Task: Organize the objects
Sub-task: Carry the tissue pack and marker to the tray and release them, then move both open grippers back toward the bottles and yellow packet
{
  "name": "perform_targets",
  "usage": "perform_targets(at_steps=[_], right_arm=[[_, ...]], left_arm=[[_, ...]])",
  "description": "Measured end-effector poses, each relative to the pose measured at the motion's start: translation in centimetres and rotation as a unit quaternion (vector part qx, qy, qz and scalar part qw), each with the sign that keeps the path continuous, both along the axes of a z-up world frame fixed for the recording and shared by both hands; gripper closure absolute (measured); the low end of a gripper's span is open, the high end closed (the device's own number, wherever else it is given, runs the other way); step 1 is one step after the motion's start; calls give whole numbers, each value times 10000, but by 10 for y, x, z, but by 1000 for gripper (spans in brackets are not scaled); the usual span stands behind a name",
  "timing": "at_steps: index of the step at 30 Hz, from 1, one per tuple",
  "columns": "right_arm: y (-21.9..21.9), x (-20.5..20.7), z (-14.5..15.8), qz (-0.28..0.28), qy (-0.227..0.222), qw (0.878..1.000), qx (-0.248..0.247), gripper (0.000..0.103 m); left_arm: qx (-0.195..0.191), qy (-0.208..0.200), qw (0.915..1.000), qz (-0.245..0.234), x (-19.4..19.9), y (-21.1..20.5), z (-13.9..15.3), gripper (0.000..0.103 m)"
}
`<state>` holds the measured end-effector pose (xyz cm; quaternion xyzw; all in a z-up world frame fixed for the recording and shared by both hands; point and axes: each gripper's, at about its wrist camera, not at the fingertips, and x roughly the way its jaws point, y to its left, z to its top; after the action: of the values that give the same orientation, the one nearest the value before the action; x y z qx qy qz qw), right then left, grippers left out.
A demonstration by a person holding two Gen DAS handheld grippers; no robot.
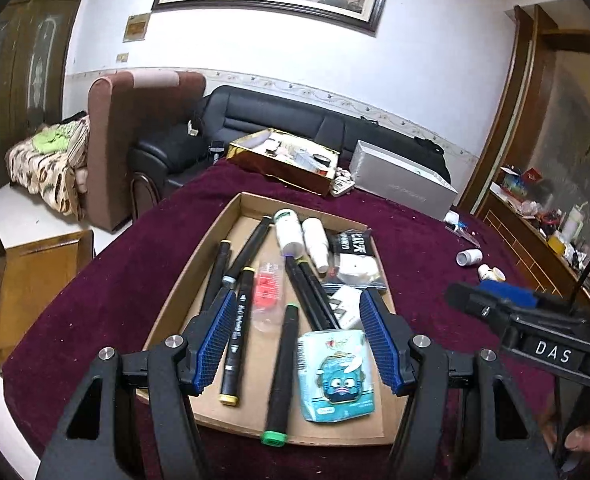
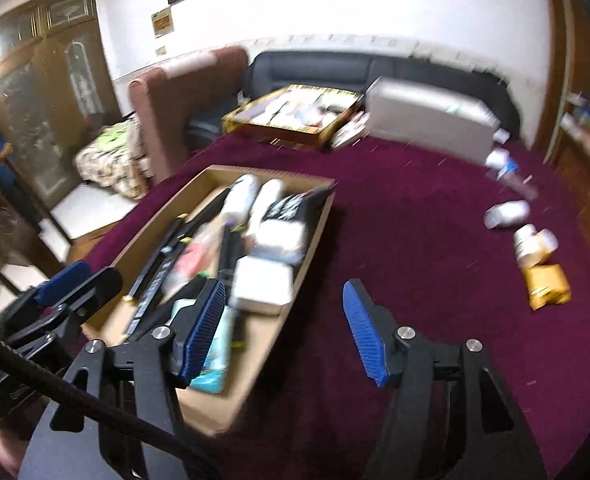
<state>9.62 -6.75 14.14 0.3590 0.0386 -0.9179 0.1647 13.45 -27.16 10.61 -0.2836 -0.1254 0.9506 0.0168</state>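
Two tools are in play, both with jaws spread wide and holding nothing. The left tool [image 1: 295, 338] hangs over the near end of the cardboard tray [image 1: 175, 304], which sits on the maroon-covered surface [image 1: 115, 264]. The tray already holds several markers, among them a green-capped marker [image 1: 281, 376] that looks blurred and lies partly over the near rim, two white bottles [image 1: 289, 230], a black packet [image 1: 353, 244] and a blue tissue pack [image 1: 335, 376].

The right tool [image 2: 285, 328] is over bare cloth just beside the tray's right wall. Loose items lie well apart from the tray, at the right edge of the surface: a white bottle on its side [image 2: 507, 214], a pair of small white bottles [image 2: 533, 242] and a yellow packet [image 2: 547, 286].

Judged step: collect the loose items with the right tool.

- Approach the nearest round bottle with the jaws across its body, not its ends, as it is likely to roll.
- Close only once both pads flank it.
- Keep the left tool clear of the tray's right side during the drop.
- Place it in the open floor at the near end.
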Motion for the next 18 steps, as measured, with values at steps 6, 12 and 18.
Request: perform_targets(at_steps=[6,12,18], right_arm=[[17,8,10,-209,491,9983,230,29],[45,11,14,-413,614,9971,189,29],[75,12,11,-669,608,9958,110,29]], left_arm=[[-311,-23,9994,-175,-1,26,5,45],[-550,63,9978,-366,1,54,13,45],[-773,-3,9952,-598,-1,85,16,45]])
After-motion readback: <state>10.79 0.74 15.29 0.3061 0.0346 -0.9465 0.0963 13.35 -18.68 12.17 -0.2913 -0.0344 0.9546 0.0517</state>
